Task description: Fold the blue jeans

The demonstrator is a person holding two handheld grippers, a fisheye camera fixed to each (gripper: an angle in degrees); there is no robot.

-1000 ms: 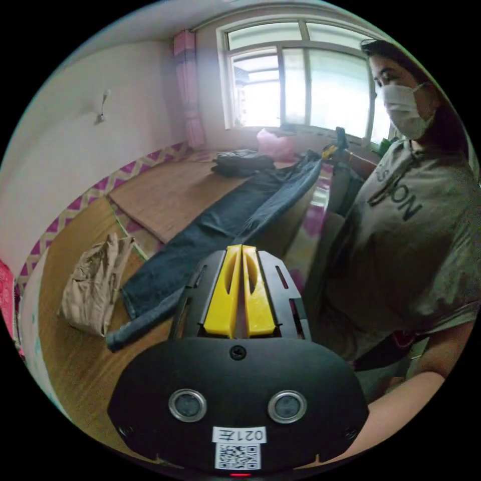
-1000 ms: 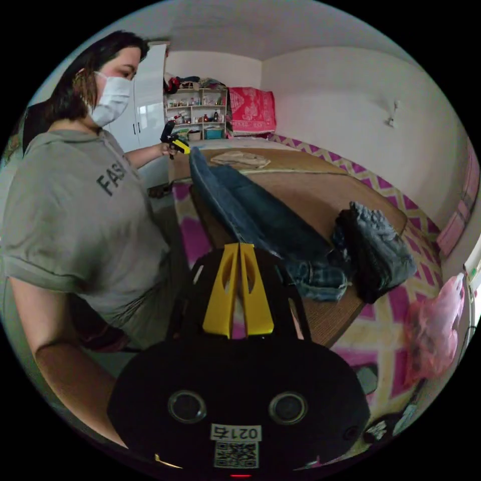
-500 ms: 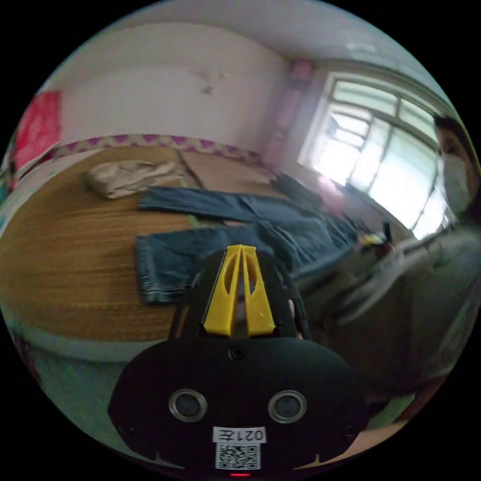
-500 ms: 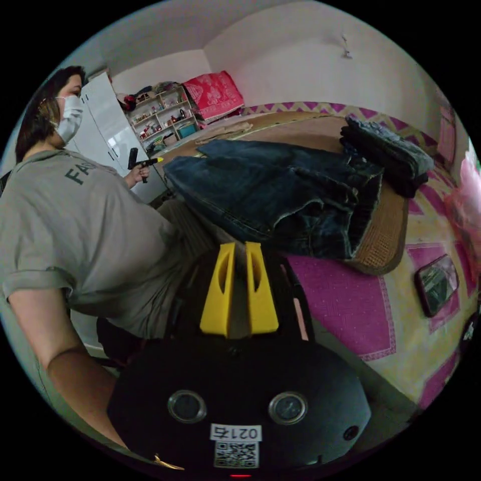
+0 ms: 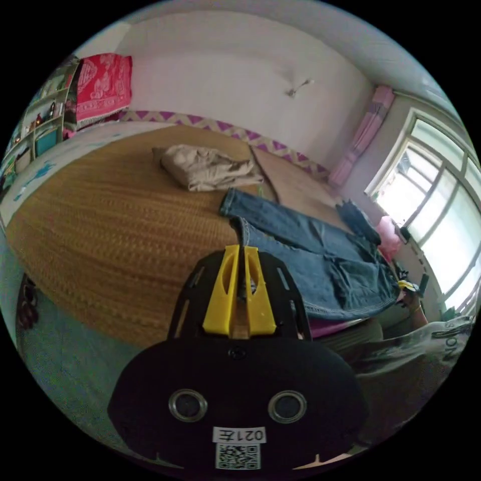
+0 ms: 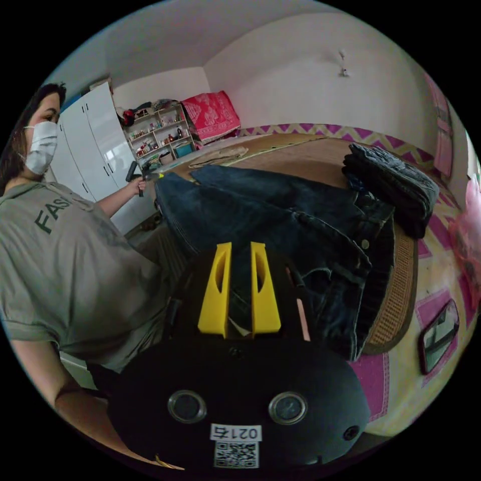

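Note:
The blue jeans (image 5: 310, 250) lie flat on a woven mat bed (image 5: 100, 225), legs towards my left gripper (image 5: 241, 247). Its yellow jaws stand a narrow gap apart, tips just short of the nearer leg's hem. In the right gripper view the jeans (image 6: 260, 210) stretch away from the waist end. My right gripper (image 6: 240, 244) is open low over the waistband, and denim shows in the gap between its jaws. At the far leg end a person's hand holds the left gripper (image 6: 145, 175) by the hem. The right gripper (image 5: 411, 286) looks small past the waist.
A crumpled beige garment (image 5: 205, 168) lies beyond the legs. Dark folded clothes (image 6: 396, 180) sit beside the waist, a pink bag (image 6: 468, 240) further out. The person (image 6: 65, 260) stands along the bed's edge. A flat dark item (image 6: 438, 335) rests on the pink sheet. Shelves (image 6: 160, 135) stand behind.
Both cameras have swung towards the bed. The right jaws went from shut to open and came down over the waistband. The left gripper moved to the leg hem and its jaws parted slightly.

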